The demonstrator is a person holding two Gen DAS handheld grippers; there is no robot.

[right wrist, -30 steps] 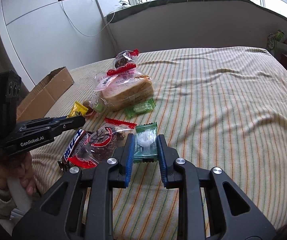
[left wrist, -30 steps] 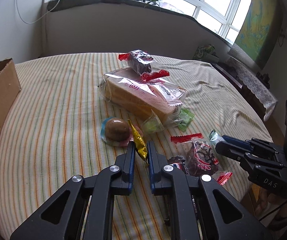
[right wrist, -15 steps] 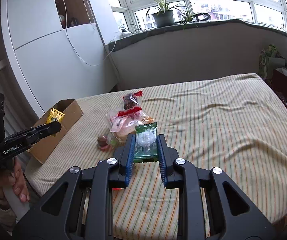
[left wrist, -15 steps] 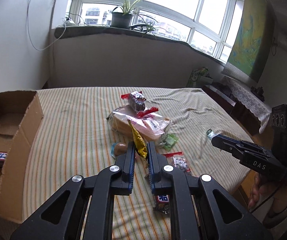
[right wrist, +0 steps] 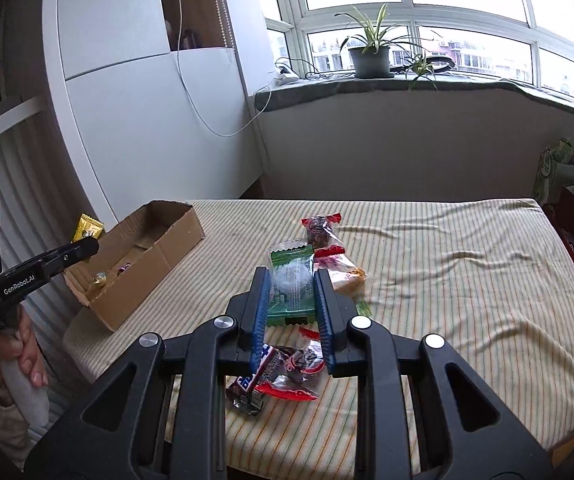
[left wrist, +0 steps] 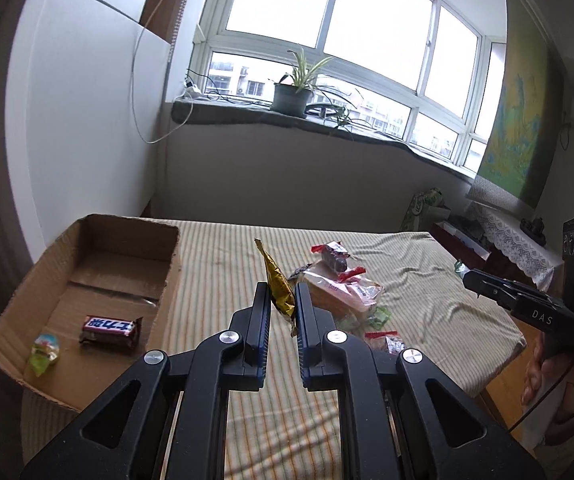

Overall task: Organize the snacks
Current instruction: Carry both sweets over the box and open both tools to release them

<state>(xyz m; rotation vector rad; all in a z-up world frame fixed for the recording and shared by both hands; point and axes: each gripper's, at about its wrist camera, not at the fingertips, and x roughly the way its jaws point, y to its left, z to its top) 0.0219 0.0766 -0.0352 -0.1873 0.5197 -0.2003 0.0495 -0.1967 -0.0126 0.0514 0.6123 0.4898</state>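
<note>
My left gripper (left wrist: 281,304) is clamped on a gold candy wrapper (left wrist: 277,286); my right gripper (right wrist: 290,292) pinches a green snack packet (right wrist: 290,280) above the counter (right wrist: 467,280).

We cannot read the print on the bar (left wrist: 111,327) in the box (left wrist: 175,264). From the right wrist, the box wall hides most of its contents. The right gripper (right wrist: 291,280) covers part of the bread (right wrist: 347,276); the pile's (left wrist: 371,316) small green packets are too small to identify.

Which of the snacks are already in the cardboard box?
Two: the blue-and-white chocolate bar and, nearer the box's front corner, a small green-wrapped candy. Every other snack lies on the striped tablecloth or is held in tongs.
</note>
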